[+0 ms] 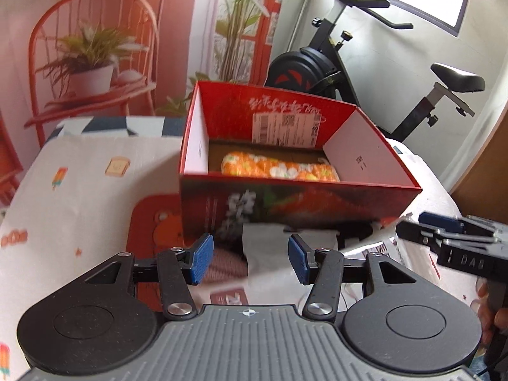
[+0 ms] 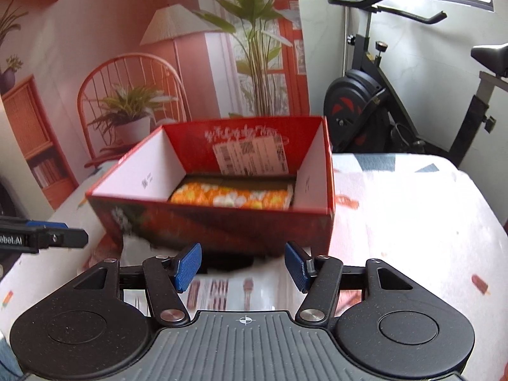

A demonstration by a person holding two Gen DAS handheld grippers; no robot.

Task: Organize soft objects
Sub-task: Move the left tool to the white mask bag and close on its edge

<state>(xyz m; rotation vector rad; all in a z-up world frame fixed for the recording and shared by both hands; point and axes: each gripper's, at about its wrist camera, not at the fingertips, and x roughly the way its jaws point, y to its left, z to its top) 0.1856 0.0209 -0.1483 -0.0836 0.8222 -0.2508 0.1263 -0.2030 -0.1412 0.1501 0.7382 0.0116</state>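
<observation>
since both tools hang with nothing between their blue pads, the main risk from here is a poor pickup of whatever soft item comes next: the left tool (image 1: 250, 260) stands released, its jaws parted and empty, over a jumble just in front of the box, where a pink knitted cloth (image 1: 227, 265) and a pale grey folded fabric piece (image 1: 263, 241) lie on the counter (image 1: 89, 187), which is covered with a white cloth printed with small toast and ice-lolly motifs; both views are blurred there, so i cannot tell exactly what each piece is or how they overlap, and a pinch could catch only a thin fold and let the rest drag or slip free. the right tool (image 2: 243, 265) is likewise released and empty, close beside the left one, so the two could knock together if both reach for the same spot. the open red cardboard box with a white shipping label on its inner back wall (image 1: 190, 146) stands just beyond the tools; a low carry could clip its near wall and shove it. inside, along the bottom near the front, lies an orange and white flower-patterned soft roll (image 1: 279, 166); the rest of the box floor looks bare brown card, leaving room behind it.
</observation>
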